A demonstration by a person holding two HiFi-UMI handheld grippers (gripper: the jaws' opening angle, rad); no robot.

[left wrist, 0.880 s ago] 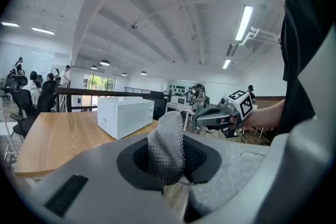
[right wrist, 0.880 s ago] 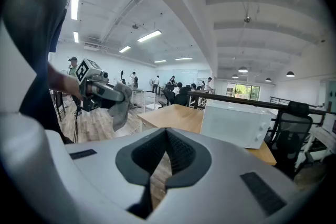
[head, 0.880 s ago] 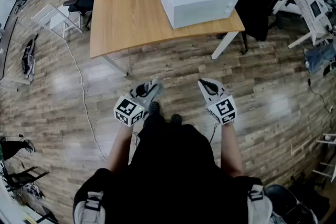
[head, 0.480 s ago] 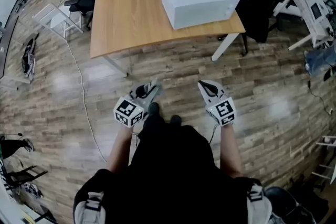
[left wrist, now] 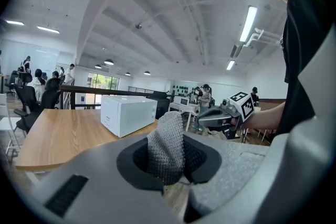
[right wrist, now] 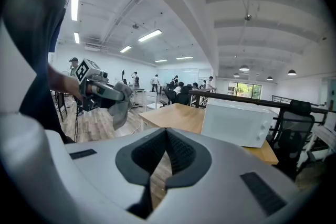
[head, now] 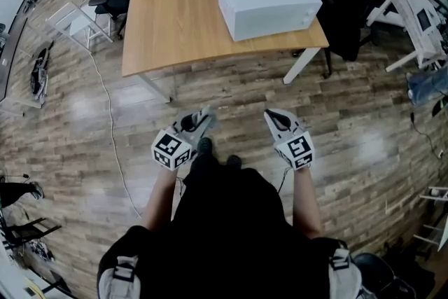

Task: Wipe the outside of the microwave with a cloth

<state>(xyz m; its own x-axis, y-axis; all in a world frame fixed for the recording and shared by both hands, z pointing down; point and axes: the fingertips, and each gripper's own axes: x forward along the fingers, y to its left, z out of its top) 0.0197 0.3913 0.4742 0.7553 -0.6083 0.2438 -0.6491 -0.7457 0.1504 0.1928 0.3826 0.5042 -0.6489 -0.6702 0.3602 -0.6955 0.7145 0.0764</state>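
- Left gripper (left wrist: 169, 168): jaws clamped on a grey, coarse-knit cloth (left wrist: 166, 145) bunched upright between them.
- Right gripper (right wrist: 166, 157): ribbed jaws pressed together, nothing between.
- Boxy white microwave (head: 269, 0) on a smooth tan wooden table (head: 168, 24), well ahead of both jaws.

Microwave (head: 269, 0) at bench (head: 171, 24) right end. Left of microwave: bare wood, open reach. Front of microwave: open floor (head: 238, 91). Right of microwave: black chair (head: 353, 3) crowds close. Behind microwave: dark railing (left wrist: 90, 90).
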